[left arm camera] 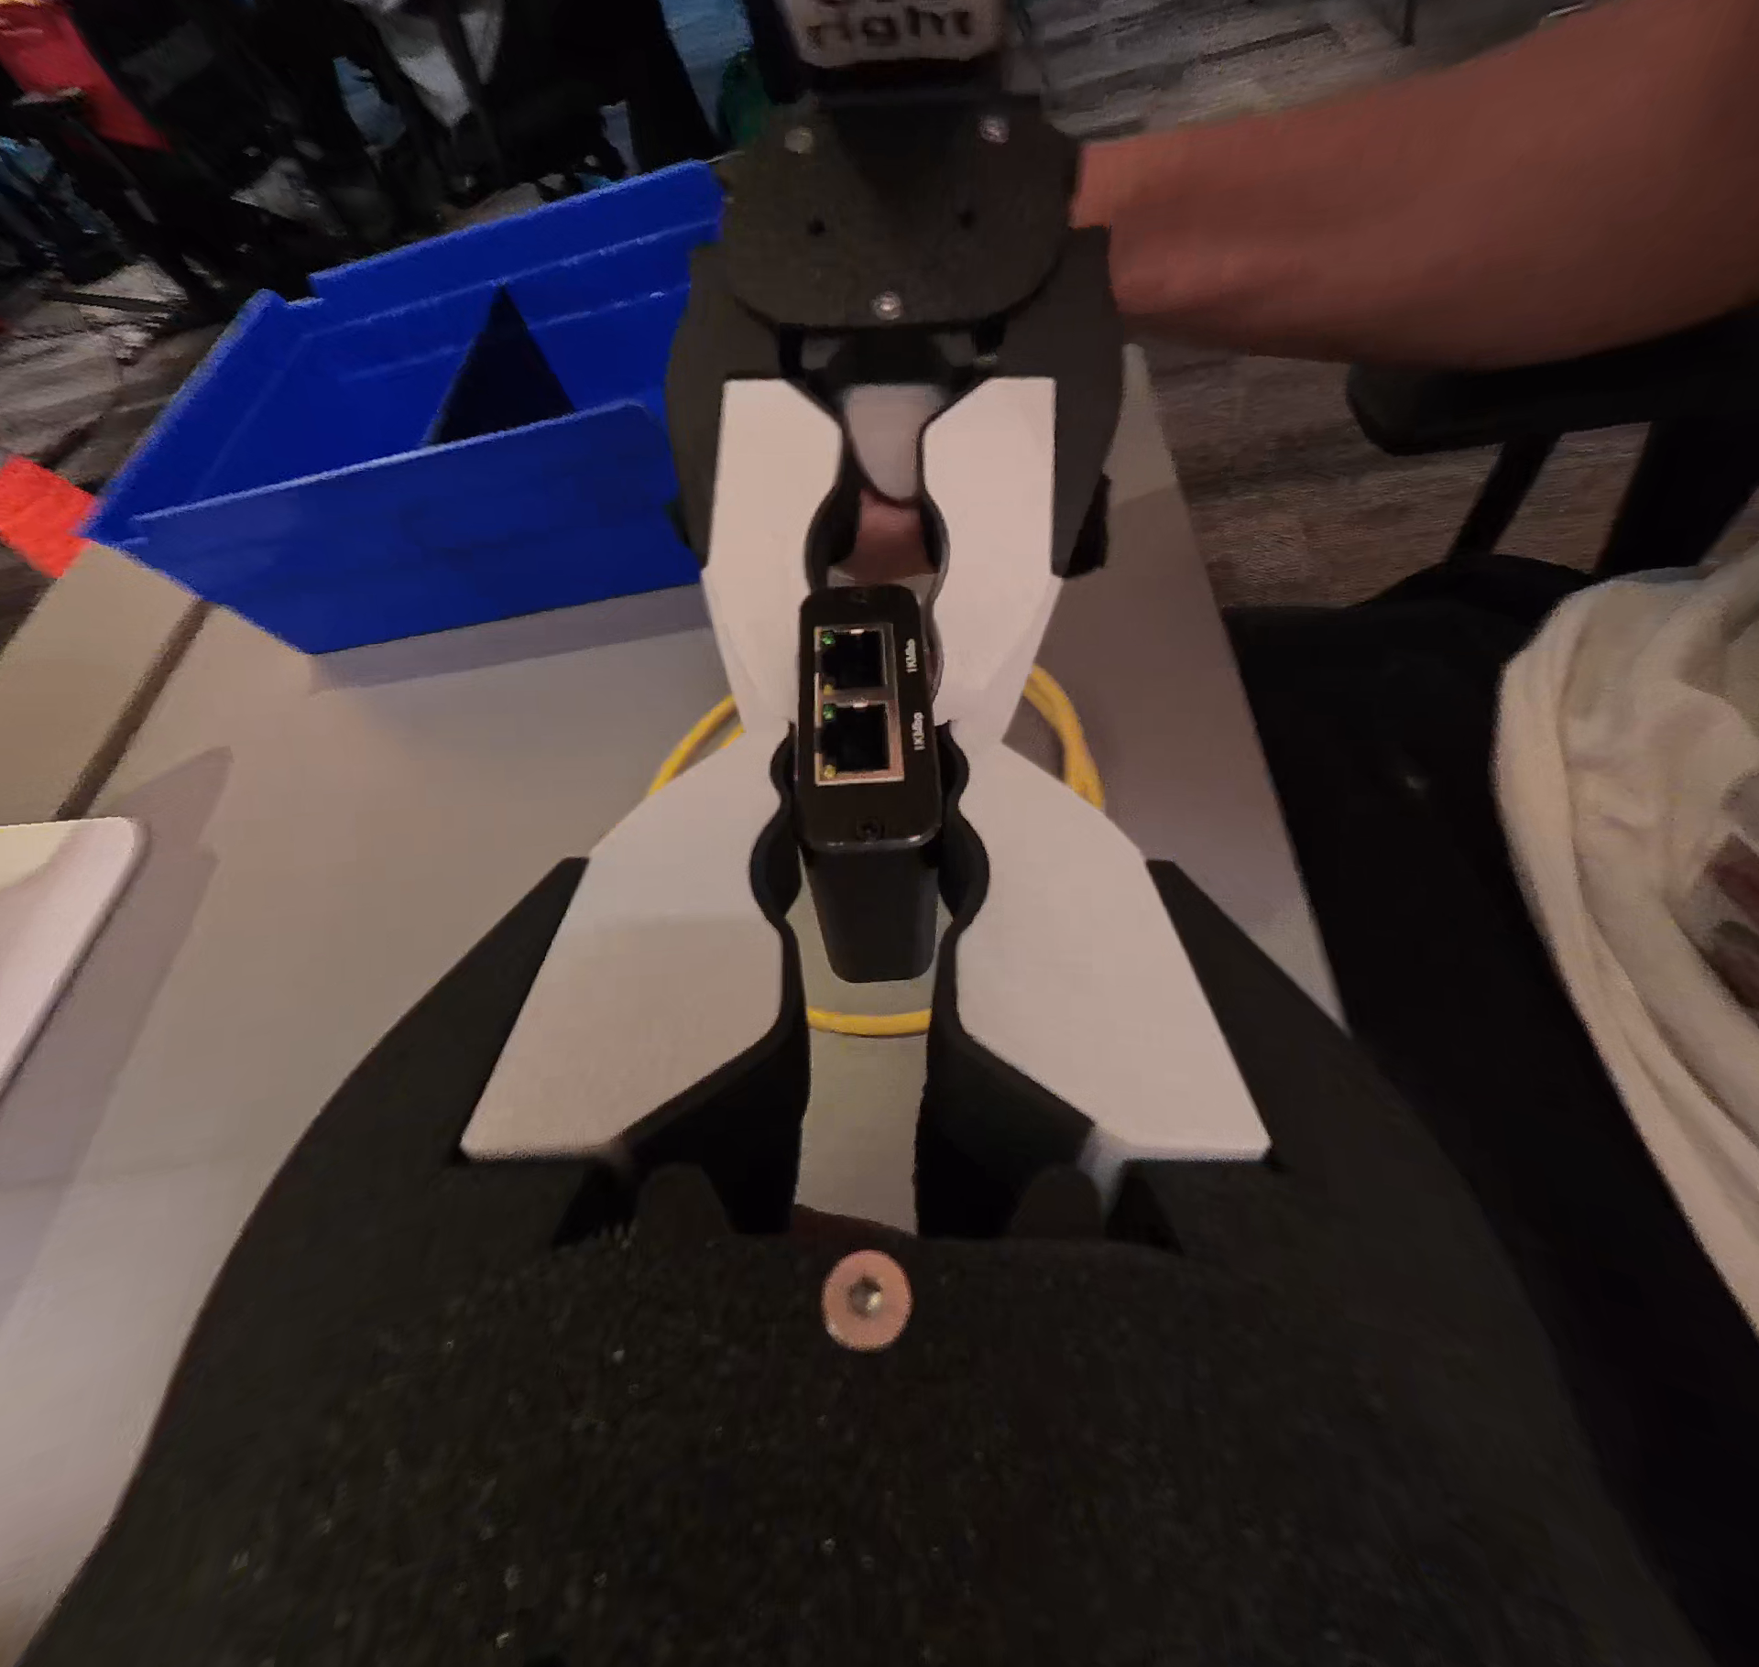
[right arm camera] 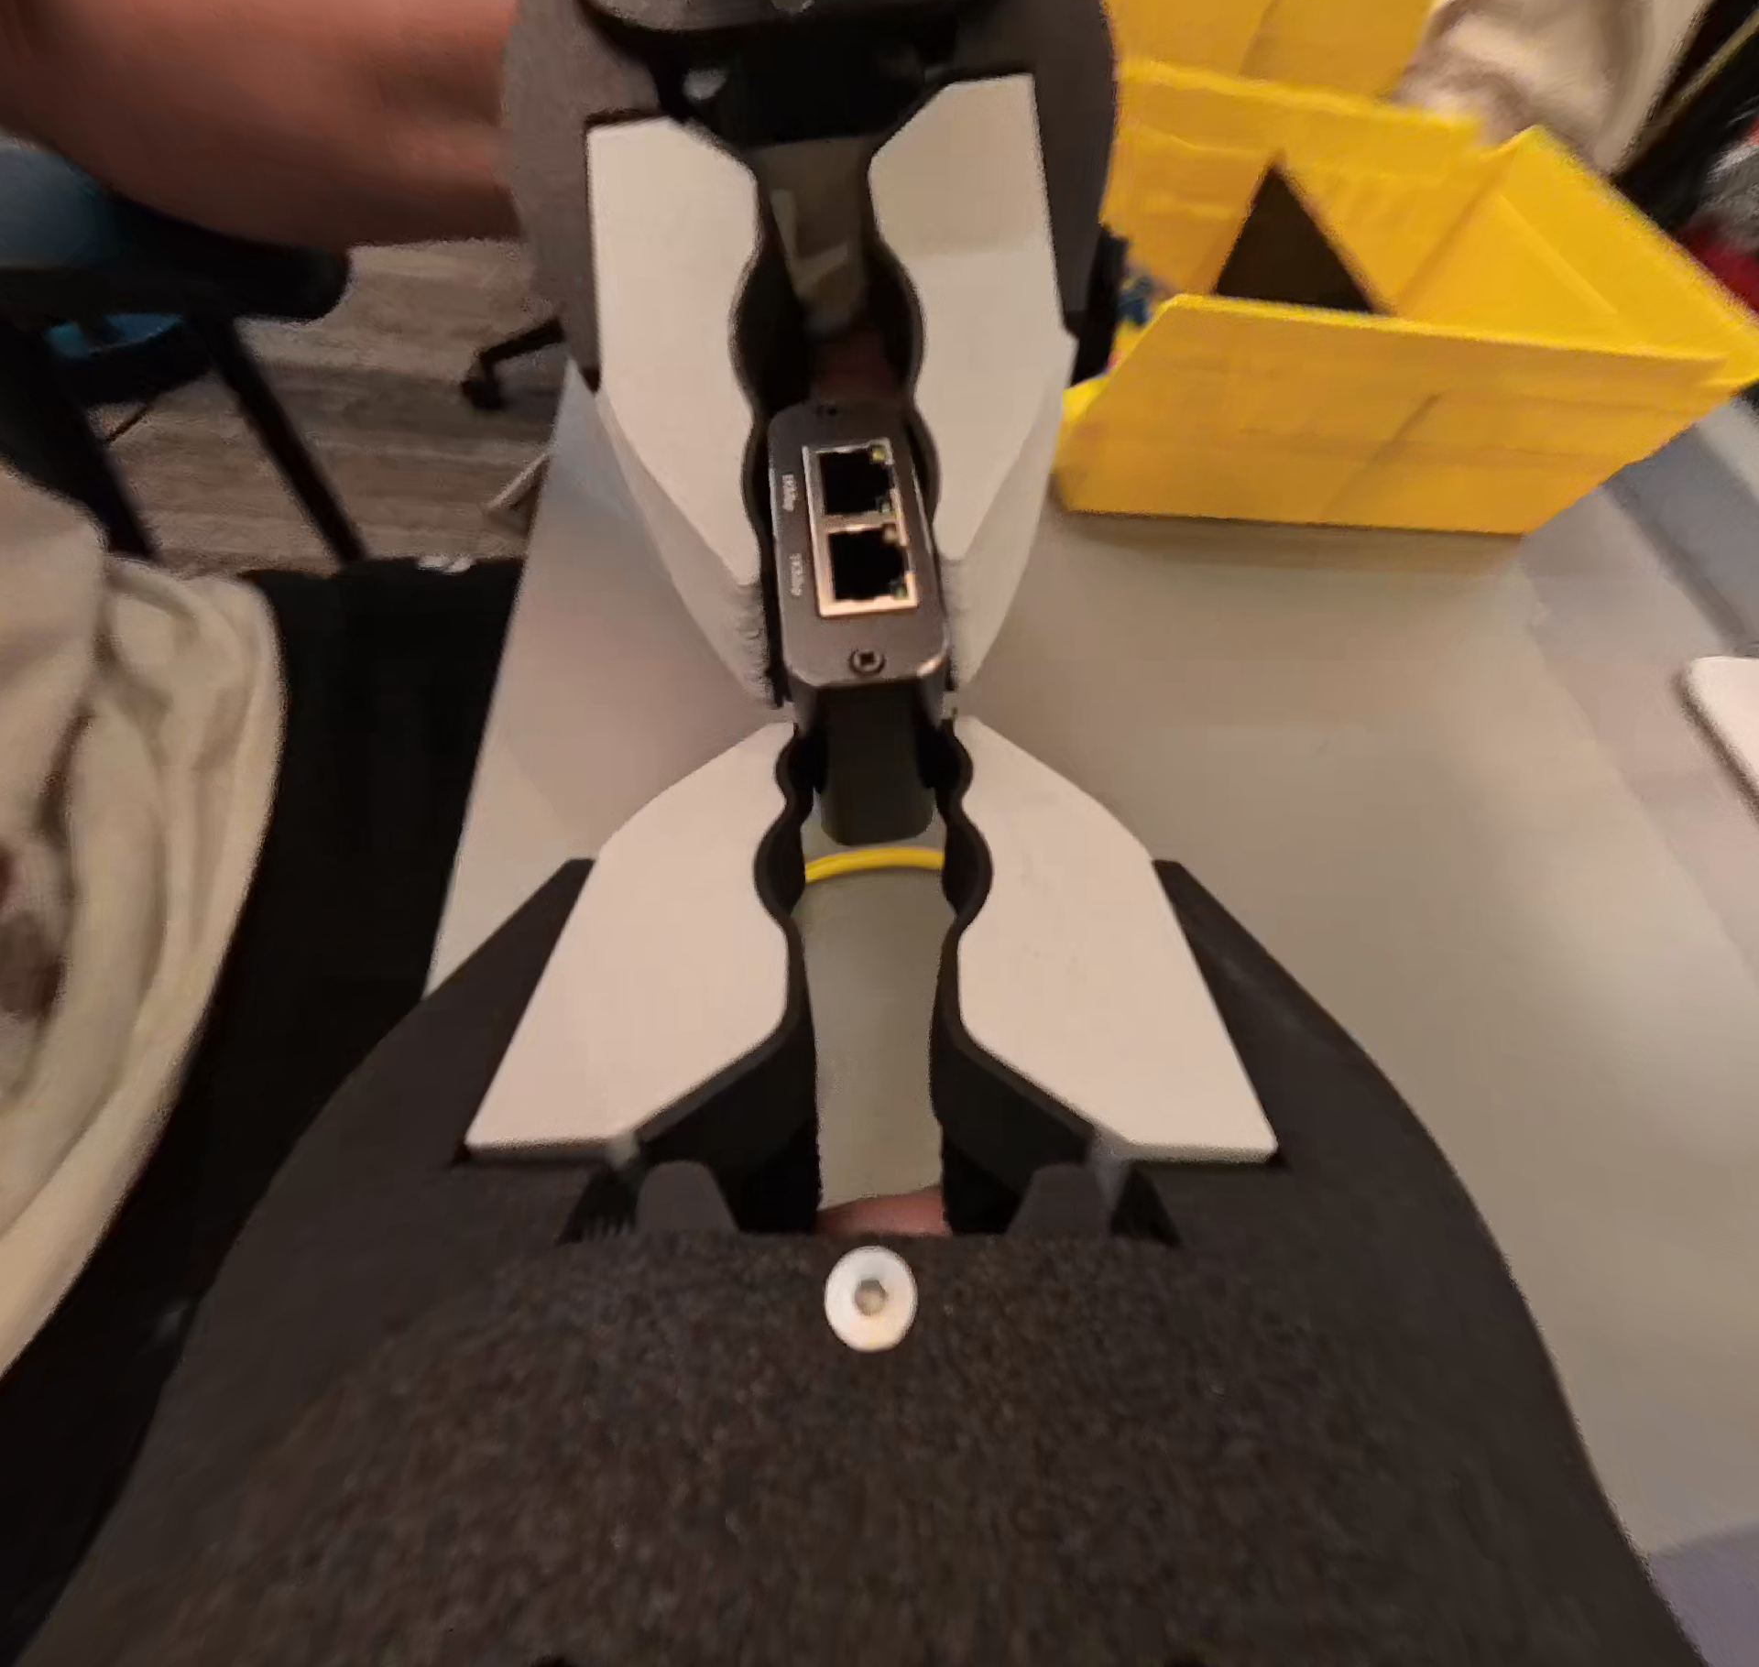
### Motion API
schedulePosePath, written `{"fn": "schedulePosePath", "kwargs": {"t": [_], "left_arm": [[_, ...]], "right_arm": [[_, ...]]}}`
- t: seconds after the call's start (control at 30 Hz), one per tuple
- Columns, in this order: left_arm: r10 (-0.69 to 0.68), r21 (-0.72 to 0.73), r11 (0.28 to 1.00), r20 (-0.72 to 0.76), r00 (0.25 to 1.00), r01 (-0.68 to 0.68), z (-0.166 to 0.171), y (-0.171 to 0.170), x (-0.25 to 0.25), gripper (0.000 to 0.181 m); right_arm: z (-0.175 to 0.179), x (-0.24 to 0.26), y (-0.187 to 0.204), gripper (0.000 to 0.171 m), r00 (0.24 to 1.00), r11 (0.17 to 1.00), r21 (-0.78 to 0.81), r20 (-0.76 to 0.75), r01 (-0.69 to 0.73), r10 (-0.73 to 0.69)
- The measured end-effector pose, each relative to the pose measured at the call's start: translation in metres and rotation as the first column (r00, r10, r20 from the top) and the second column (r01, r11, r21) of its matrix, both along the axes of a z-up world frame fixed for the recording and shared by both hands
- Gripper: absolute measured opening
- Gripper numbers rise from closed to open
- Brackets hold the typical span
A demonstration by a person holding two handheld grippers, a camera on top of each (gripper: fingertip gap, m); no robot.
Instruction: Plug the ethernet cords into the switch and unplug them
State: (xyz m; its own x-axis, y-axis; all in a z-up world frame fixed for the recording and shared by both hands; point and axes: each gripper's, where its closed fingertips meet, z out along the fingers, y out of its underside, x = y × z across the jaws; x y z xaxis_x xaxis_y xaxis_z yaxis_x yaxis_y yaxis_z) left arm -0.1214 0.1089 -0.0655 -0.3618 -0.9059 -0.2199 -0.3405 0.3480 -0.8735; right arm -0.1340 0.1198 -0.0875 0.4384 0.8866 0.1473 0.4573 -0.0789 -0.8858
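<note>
A small black switch (left arm camera: 857,708) with two empty ports facing the camera is held above the grey table (left arm camera: 381,812). My left gripper (left arm camera: 868,793) is shut on its near end. My right gripper (left arm camera: 871,632) comes from the opposite side, and its white fingers (left arm camera: 761,527) flank the switch's far end. In the right wrist view the switch (right arm camera: 861,527) sits between the left gripper's fingers (right arm camera: 666,365), and my right gripper (right arm camera: 871,755) closes on its near end. A yellow ethernet cord (left arm camera: 1076,746) lies coiled on the table below, also showing in the right wrist view (right arm camera: 871,860), unplugged.
A blue bin (left arm camera: 400,517) stands on the table on one side and a yellow bin (right arm camera: 1380,403) on the other. A flat white object (left arm camera: 57,898) lies near the table edge. A pale cloth (left arm camera: 1618,812) and black chair lie beyond the edge. My two grippers' fingertips are within a few centimetres of each other.
</note>
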Motion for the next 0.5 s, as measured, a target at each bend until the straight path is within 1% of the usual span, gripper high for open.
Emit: {"fn": "schedulePosePath", "kwargs": {"t": [0.07, 0.1, 0.13, 0.2, 0.27, 0.33, 0.4, 0.5], "left_arm": [[0.089, 0.055, 0.994, 0.016, 0.996, -0.09, 0.005, 0.02, 0.002, 0.025], [0.159, 0.097, 0.982, 0.031, 0.987, -0.161, 0.008, 0.038, 0.003, 0.024], [0.243, 0.15, 0.957, 0.06, 0.968, -0.249, 0.013, 0.06, 0.004, 0.024], [0.405, 0.269, 0.867, 0.112, 0.907, -0.42, 0.017, 0.109, 0.006, 0.024], [0.526, 0.322, 0.769, 0.17, 0.833, -0.552, 0.014, 0.149, 0.017, 0.024], [0.598, 0.34, 0.692, 0.224, 0.77, -0.636, 0.003, 0.181, 0.033, 0.024], [0.597, 0.408, 0.629, 0.292, 0.747, -0.662, -0.007, 0.203, 0.049, 0.024], [0.564, 0.471, 0.576, 0.363, 0.742, -0.668, -0.02, 0.217, 0.066, 0.025]], "right_arm": [[0.004, 0.011, 0.017, 0.024, 0.993, 0.992, 0.062, -0.036, 0.112, -0.11], [0.002, 0.023, 0.028, 0.018, 0.983, 0.98, 0.077, -0.013, 0.184, -0.184], [-0.002, 0.037, 0.037, 0.022, 0.966, 0.963, 0.08, 0.019, 0.257, -0.259], [-0.007, 0.057, 0.048, 0.035, 0.935, 0.936, 0.037, 0.045, 0.351, -0.352], [-0.007, 0.061, 0.051, 0.036, 0.93, 0.93, -0.002, 0.016, 0.368, -0.368], [-0.009, 0.059, 0.053, 0.036, 0.931, 0.931, -0.005, 0.003, 0.365, -0.365], [-0.021, 0.055, 0.054, 0.036, 0.935, 0.935, -0.023, 0.048, 0.353, -0.352], [-0.042, 0.04, 0.034, 0.035, 0.961, 0.952, -0.143, 0.095, 0.271, -0.26]]}}
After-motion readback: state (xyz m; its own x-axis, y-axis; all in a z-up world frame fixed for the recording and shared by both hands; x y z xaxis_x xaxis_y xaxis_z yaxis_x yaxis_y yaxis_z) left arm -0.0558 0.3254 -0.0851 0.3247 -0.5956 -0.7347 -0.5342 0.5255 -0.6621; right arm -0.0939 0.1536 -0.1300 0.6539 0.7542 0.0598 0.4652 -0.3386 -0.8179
